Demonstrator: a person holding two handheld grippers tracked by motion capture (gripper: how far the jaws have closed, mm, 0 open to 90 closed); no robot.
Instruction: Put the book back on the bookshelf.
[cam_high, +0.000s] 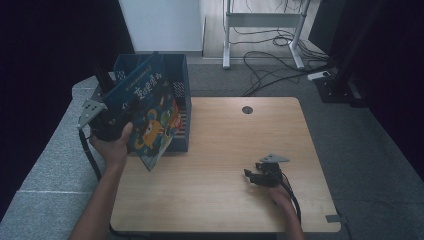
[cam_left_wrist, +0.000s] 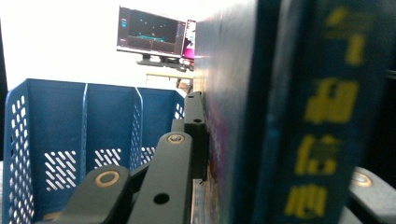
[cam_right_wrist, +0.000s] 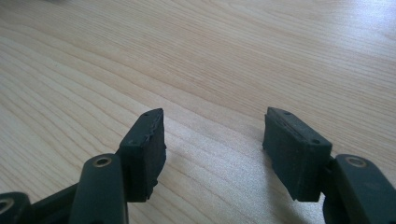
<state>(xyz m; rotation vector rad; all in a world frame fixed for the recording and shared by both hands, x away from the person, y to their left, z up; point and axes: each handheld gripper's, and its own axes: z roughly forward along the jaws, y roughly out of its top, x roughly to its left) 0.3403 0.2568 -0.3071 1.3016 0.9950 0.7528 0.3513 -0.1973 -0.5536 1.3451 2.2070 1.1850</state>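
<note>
While a wooden table (cam_high: 235, 165) with pale grain carries a blue perforated plastic file box (cam_high: 182, 100) at its left edge, a thin, glossy picture book (cam_high: 150, 125) is held tilted just in front of the box, pinched between the fingers of the left gripper (cam_high: 107, 122). The filing step is judged to be in hand; next, the book must be stood upright and lowered into a slot. The right gripper (cam_high: 260, 175) is rested on the table, fingers (cam_right_wrist: 144, 149) spread and empty.
</note>
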